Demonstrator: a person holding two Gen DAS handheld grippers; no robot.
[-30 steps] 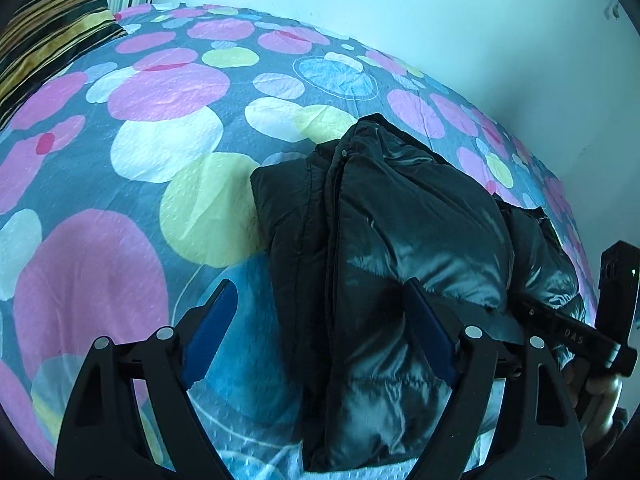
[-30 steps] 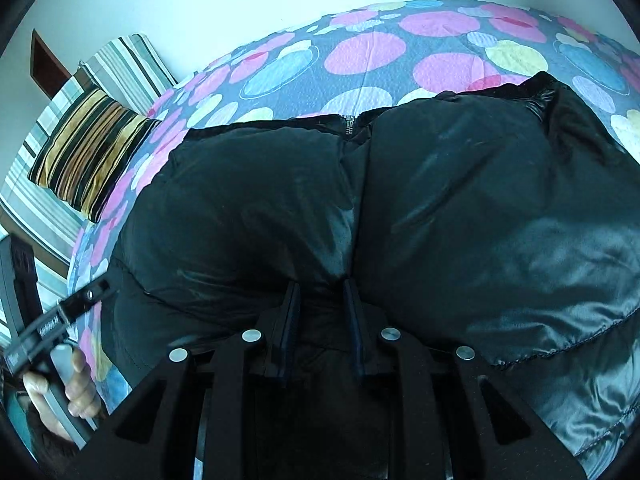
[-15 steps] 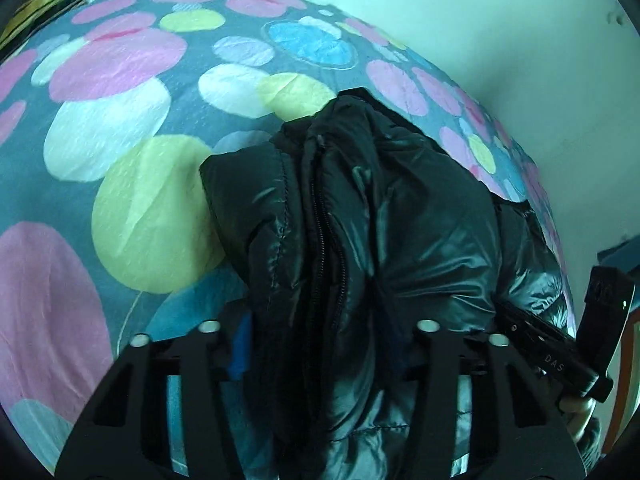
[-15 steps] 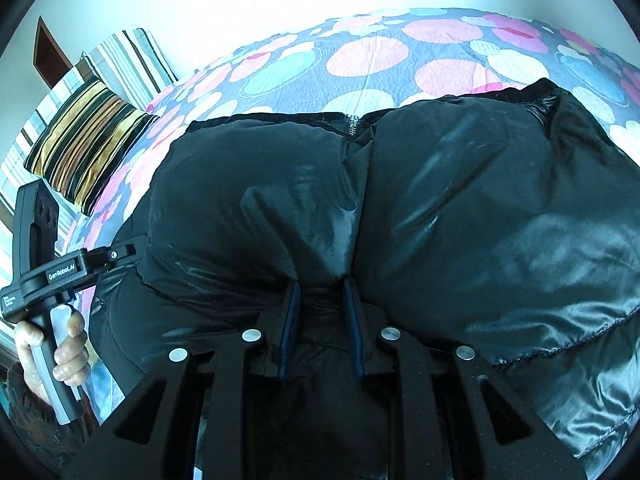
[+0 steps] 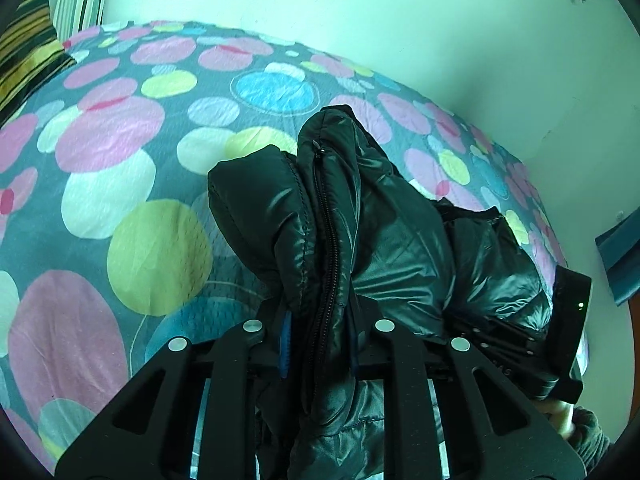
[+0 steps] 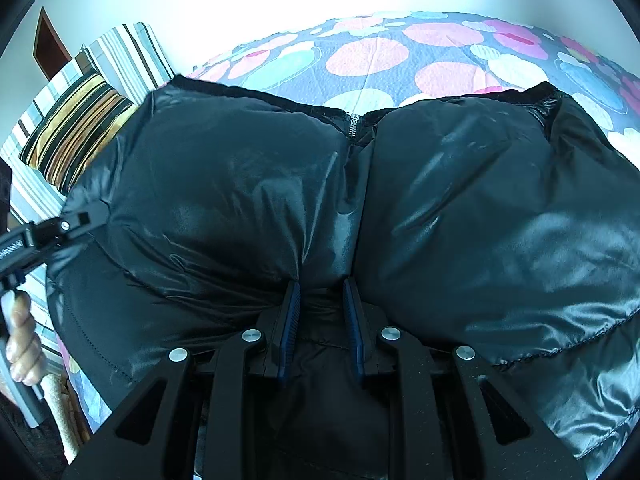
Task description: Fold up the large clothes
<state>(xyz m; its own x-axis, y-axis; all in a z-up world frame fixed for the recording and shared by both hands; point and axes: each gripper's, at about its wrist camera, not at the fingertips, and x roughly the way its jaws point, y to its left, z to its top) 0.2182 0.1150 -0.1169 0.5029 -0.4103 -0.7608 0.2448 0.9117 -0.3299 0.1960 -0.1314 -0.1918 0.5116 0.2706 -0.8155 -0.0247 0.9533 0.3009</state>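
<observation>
Lying bunched on the bed's spotted cover [image 5: 120,184] is a shiny black puffer jacket [image 5: 400,240], and both grippers have hold of it. The left gripper [image 5: 318,340] is closing its jaws on a thick fold along the zipper [image 5: 326,216]; the blue pads press into the padding on either side, and the gathered jacket rises straight ahead of the fingers and spills off to their right. The right gripper [image 6: 320,312] sits nearly shut, its two blue pads pinching a narrow ridge of fabric at the jacket's near edge, with the two quilted halves swelling out ahead of it to either side of the zip. Past the jacket, off to this gripper's left, a striped cushion [image 6: 76,128] leans at the head of the bed, and a hand [image 6: 22,340] grips the other tool's handle there.
</observation>
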